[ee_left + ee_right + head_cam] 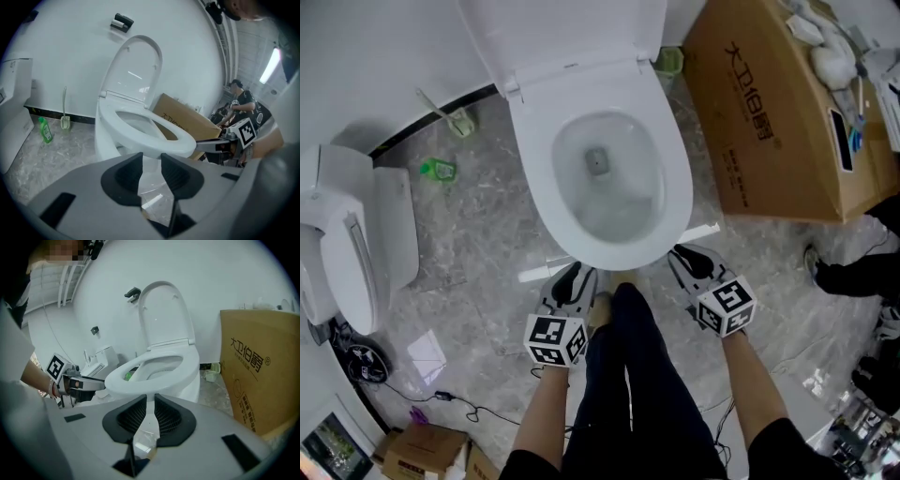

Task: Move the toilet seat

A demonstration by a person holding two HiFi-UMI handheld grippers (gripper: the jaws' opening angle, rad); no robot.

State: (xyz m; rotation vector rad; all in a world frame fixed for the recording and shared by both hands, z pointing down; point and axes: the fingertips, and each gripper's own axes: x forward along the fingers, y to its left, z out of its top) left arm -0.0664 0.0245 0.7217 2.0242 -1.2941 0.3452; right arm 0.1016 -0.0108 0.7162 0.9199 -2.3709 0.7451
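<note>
A white toilet stands against the wall with its lid raised and its seat lying flat on the bowl. My left gripper is at the front left of the seat, just below the rim, not touching it. In the left gripper view the seat is ahead of my left gripper, whose jaws stand apart with nothing between them. My right gripper is at the front right. In its own view my right gripper shows a narrow empty gap under the seat.
A large cardboard box stands right of the toilet. A second toilet unit lies at the left. A green bottle and a toilet brush are by the wall. A white strip, cables and a bystander's shoe are on the floor.
</note>
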